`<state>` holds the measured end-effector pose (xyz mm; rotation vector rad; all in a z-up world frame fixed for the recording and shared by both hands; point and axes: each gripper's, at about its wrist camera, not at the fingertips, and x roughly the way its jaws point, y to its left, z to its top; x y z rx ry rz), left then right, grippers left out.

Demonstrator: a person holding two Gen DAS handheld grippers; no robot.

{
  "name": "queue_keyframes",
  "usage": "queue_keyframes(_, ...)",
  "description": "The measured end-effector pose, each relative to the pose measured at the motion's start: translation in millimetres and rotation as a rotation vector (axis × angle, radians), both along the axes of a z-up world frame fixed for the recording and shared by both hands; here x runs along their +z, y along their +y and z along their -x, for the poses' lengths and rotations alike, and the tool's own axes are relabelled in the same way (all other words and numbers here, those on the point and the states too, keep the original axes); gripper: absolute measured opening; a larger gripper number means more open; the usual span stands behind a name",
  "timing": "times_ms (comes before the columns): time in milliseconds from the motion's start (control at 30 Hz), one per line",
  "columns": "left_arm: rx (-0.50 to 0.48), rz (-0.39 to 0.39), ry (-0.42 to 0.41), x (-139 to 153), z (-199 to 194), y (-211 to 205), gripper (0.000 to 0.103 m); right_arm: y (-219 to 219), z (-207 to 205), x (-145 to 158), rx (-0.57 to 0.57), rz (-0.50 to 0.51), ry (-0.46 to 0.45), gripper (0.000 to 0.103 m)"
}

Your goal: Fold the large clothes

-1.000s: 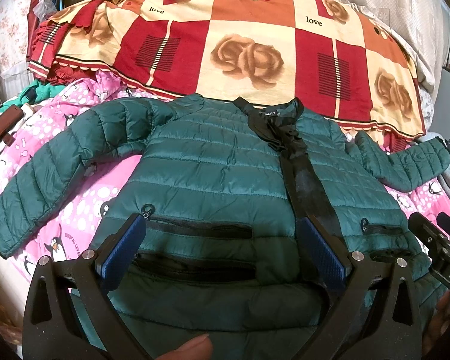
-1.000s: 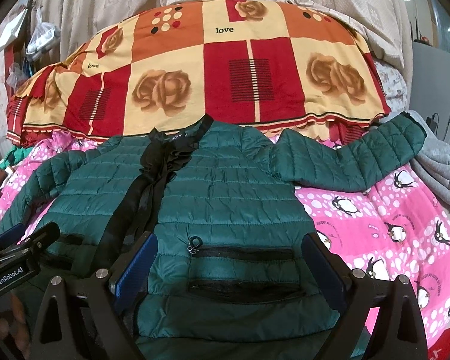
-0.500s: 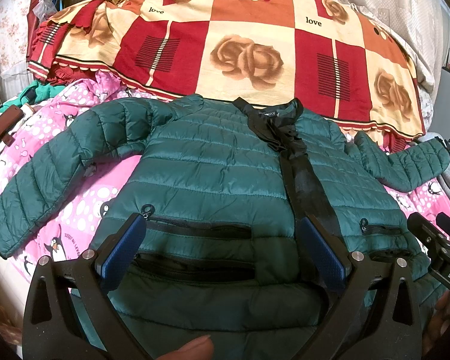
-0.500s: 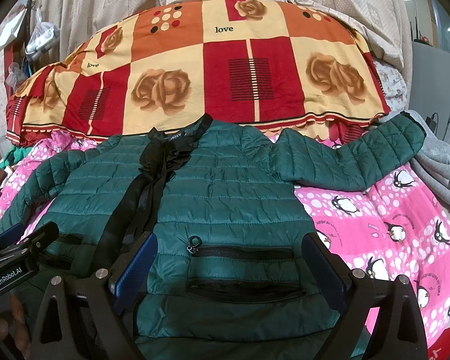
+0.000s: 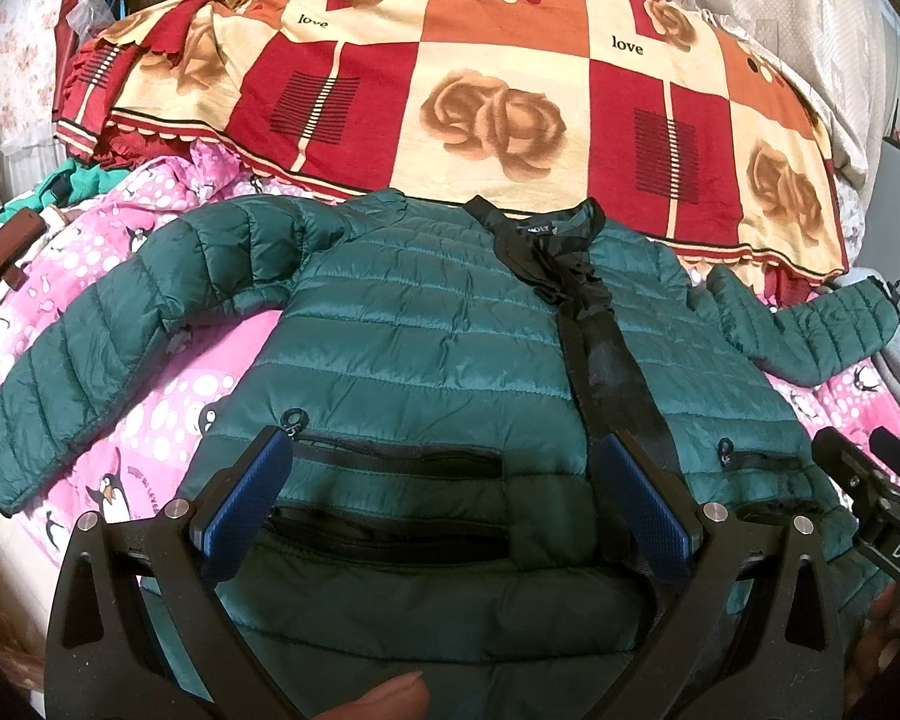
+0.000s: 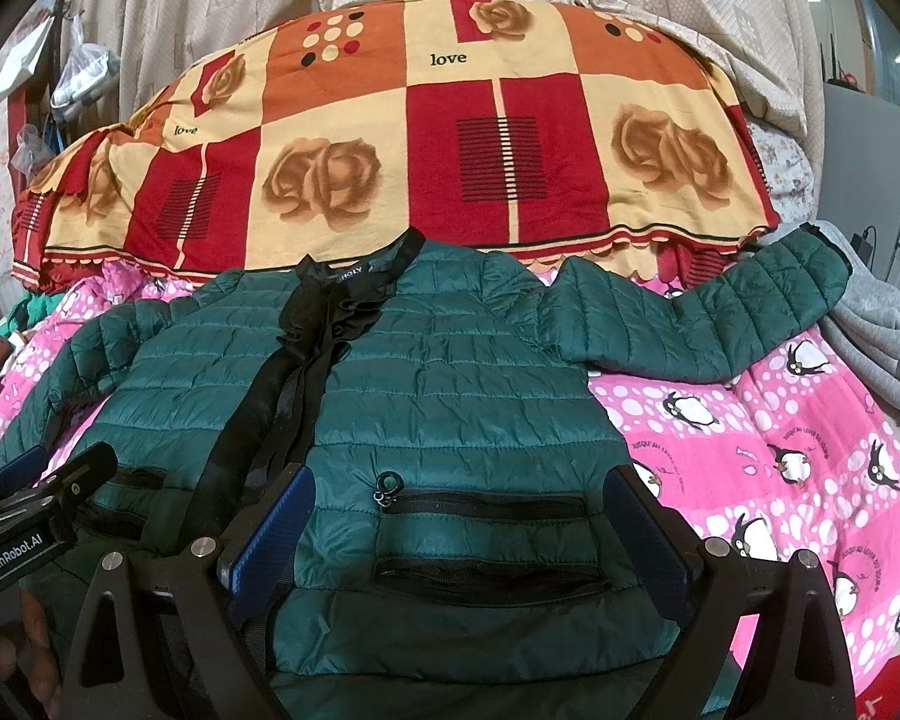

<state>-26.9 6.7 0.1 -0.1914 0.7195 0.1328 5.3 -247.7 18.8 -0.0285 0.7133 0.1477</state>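
Lying flat on a pink penguin-print bedsheet (image 6: 768, 420), the green quilted puffer jacket (image 5: 426, 324) spreads front side up, collar toward 12 o'clock and hem toward 6 o'clock in both wrist views. The left tool (image 5: 444, 492) hovers over the hem region with its blue-padded fingers (image 5: 243, 495) spread wide, released, bracketing the jacket's zip pocket (image 5: 390, 462); no cloth sits between the pads. The right tool (image 6: 456, 531) is likewise released, its fingers splayed to either side of the other zip pocket (image 6: 486, 507), holding nothing.

The jacket carries horizontal quilting, a black placket (image 5: 606, 348) running from collar to hem, and a black collar bearing a small label. One sleeve (image 5: 90, 348) extends toward 9 o'clock in the left view; the other sleeve (image 6: 702, 318) reaches toward 2 o'clock in the right view, its cuff resting near a grey garment (image 6: 876, 336). A red, orange and cream rose-patterned blanket (image 5: 486, 90) printed "love" lies just beyond the collar at 12 o'clock.

The hem is hidden behind both tool frames. The label lettering is too small to read fully. A fingertip (image 5: 384, 699) enters the left view at 6 o'clock, cut off by the frame edge. Each tool shows only partly at the edge of the other's view.
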Motion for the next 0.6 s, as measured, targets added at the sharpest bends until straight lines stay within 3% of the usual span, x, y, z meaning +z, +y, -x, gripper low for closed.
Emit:
queue_keyframes(100,0.015,0.076,-0.039,9.2,3.7,13.3,0.103,0.5,0.3,0.3,0.003,0.000,-0.001,0.096)
queue_keyframes(333,0.149,0.115,-0.197,33.2,18.8,90.9,0.103,-1.3,0.8,-0.5,0.014,-0.005,-0.006,0.096)
queue_keyframes(400,0.141,0.152,-0.214,25.1,25.2,117.3,0.103,-1.5,0.8,-0.1,0.017,-0.010,-0.007,0.096)
queue_keyframes(467,0.152,0.214,-0.158,7.0,34.5,147.5,0.103,-1.9,1.2,0.2,0.019,-0.015,-0.009,0.096)
queue_keyframes(600,0.227,0.406,-0.151,-48.7,76.0,202.1,0.103,-2.2,0.7,0.2,0.024,-0.020,-0.006,0.096)
